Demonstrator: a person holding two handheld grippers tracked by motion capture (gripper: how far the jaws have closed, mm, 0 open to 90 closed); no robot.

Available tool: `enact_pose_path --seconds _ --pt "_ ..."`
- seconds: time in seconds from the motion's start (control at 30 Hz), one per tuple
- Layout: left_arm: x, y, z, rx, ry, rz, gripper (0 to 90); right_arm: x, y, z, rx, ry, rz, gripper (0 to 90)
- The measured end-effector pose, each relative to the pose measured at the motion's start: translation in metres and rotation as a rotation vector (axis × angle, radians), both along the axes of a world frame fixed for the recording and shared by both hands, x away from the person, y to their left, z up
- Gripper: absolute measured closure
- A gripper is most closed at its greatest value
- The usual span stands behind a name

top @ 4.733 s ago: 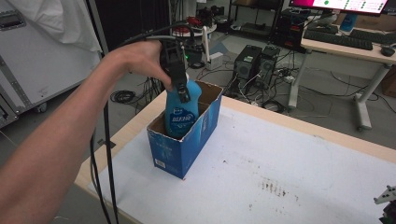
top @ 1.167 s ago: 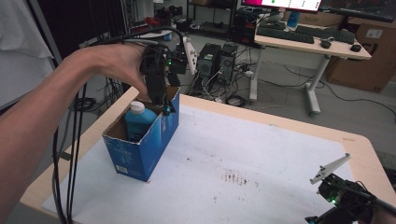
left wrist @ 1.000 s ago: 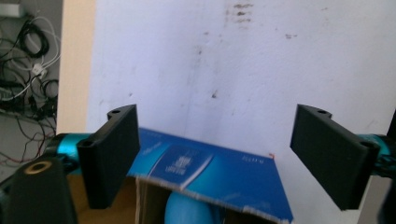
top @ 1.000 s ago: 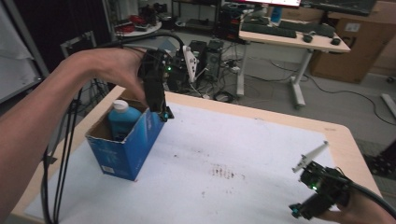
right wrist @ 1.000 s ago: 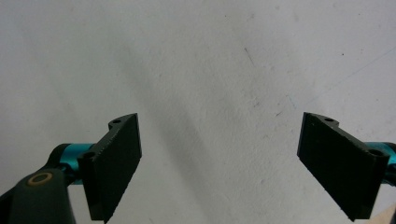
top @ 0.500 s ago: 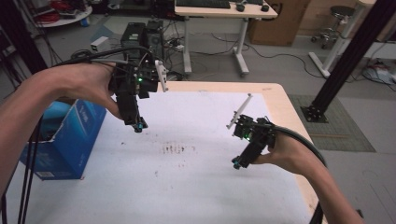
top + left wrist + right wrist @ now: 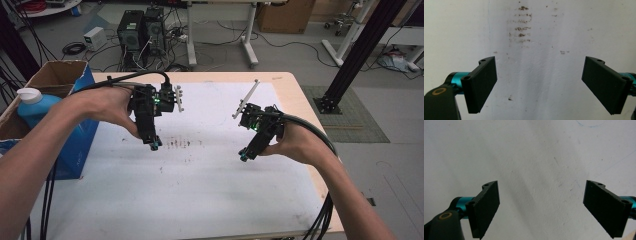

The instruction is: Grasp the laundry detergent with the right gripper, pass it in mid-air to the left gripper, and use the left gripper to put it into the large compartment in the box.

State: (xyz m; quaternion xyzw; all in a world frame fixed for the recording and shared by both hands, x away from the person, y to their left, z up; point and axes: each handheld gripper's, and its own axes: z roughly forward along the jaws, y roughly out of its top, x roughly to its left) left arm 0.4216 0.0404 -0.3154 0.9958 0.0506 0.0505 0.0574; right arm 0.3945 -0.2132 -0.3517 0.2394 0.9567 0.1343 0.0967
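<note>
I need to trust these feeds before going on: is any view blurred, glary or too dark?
High view: evenly lit and sharp on the white table cover, dim at the floor behind, no glare. Left gripper view: black jaws crisp, the brown smudges beyond them slightly soft. Right gripper view: diagonal soft shadows across the cover, jaws sharp, nothing washed out.

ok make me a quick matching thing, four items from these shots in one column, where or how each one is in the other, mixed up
Things:
1. bottle
2. left gripper
3. right gripper
4. computer towers

Place or state:
A. on the floor beyond the table
B. open above the brown smudges
C. upright in the cardboard box
D. open above unmarked white tabletop

Pairs: 1-C, 2-B, 3-D, 4-A
</note>
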Motion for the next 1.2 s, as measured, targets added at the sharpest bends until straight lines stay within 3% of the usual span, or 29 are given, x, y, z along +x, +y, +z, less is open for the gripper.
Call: enact_pose_path --seconds 0.27,0.6,1.2 --pt "-0.001 -0.001 0.000 0.004 -0.003 0.007 12.9 -0.001 0.003 0.000 -0.001 0.002 0.010 12.9" --pt "-0.001 0.004 -0.009 0.003 0.028 0.027 12.9 0.000 0.004 0.000 -0.002 0.002 0.008 13.0" --pt "-0.003 0.001 -0.012 0.005 0.031 0.023 12.9 0.000 0.004 -0.001 0.000 0.003 0.008 12.9"
